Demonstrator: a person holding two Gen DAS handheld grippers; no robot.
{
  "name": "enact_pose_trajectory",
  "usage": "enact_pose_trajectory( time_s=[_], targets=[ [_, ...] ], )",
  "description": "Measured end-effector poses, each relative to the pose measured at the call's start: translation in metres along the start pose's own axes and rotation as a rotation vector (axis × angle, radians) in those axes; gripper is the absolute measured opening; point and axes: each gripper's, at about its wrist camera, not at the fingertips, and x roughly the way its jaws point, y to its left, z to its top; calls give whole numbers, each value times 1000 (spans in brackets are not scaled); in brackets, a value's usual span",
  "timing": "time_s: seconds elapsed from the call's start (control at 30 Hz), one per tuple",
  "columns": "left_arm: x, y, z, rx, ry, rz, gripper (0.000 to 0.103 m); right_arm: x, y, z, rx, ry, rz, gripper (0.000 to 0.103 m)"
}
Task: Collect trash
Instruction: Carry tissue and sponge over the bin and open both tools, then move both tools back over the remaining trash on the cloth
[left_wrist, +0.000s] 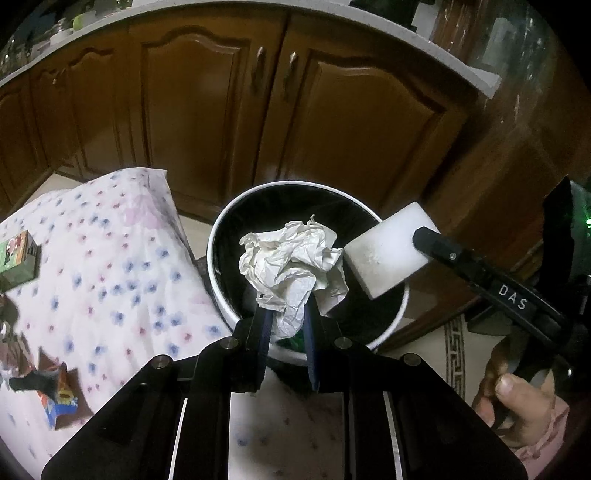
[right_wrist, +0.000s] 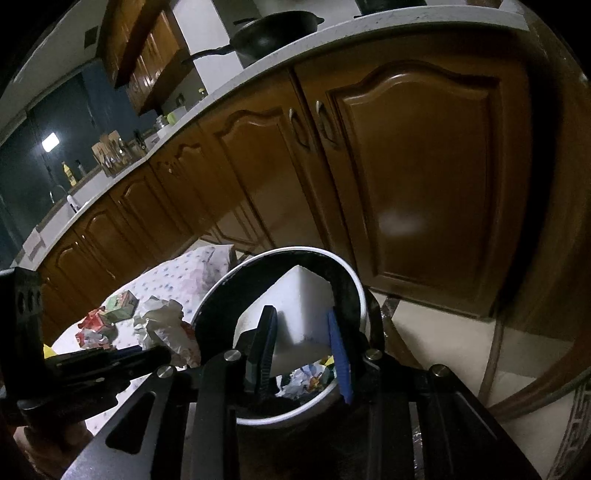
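A round bin (left_wrist: 221, 236) with a white rim and black liner stands on the floor beside the table; it also shows in the right wrist view (right_wrist: 360, 291). My left gripper (left_wrist: 287, 314) is shut on a crumpled white paper (left_wrist: 291, 258) and holds it over the bin's mouth. My right gripper (right_wrist: 301, 325) is shut on a white foam block (right_wrist: 299, 306) and holds it over the bin. The block (left_wrist: 384, 251) and the right gripper's finger (left_wrist: 436, 247) show at the right in the left wrist view. Trash (right_wrist: 306, 380) lies in the bin's bottom.
A table with a flowered cloth (left_wrist: 122, 258) is left of the bin. On it lie a green carton (left_wrist: 18, 258), wrappers (left_wrist: 55, 391) and more scraps (right_wrist: 96, 328). Brown cabinet doors (left_wrist: 258, 110) and a counter edge stand behind the bin. Tiled floor (right_wrist: 443, 339) is to the right.
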Motion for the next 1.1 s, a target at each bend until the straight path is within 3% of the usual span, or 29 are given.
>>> enact_pose_trajectory(
  time_s=[0.23,0.3,0.37,0.4,0.67,0.73,0.83,1.1],
  targets=[
    [12,0,3,-3,34,6,18,13,-1,2,-23,26,-26,31],
    [15,0,3,-5,47,1,27,17,-2,3,-20,38,-26,36],
    [16,0,4,-8,42,7,47,20,-5,2,-10,45,-25,39],
    [15,0,4,-9,38,10,49,21,-7,2,-1,50,-22,43],
    [4,12,-9,-58,24,-10,57,15,-13,-7,51,40,-5,63],
    [-2,17,-16,-86,17,-20,58,11,-11,-10,60,33,3,78],
    [-13,25,-26,-121,-2,-30,61,3,-6,-17,84,7,24,88],
    [-50,51,-59,-159,-77,16,65,-12,26,-44,89,-4,91,90]
  ],
)
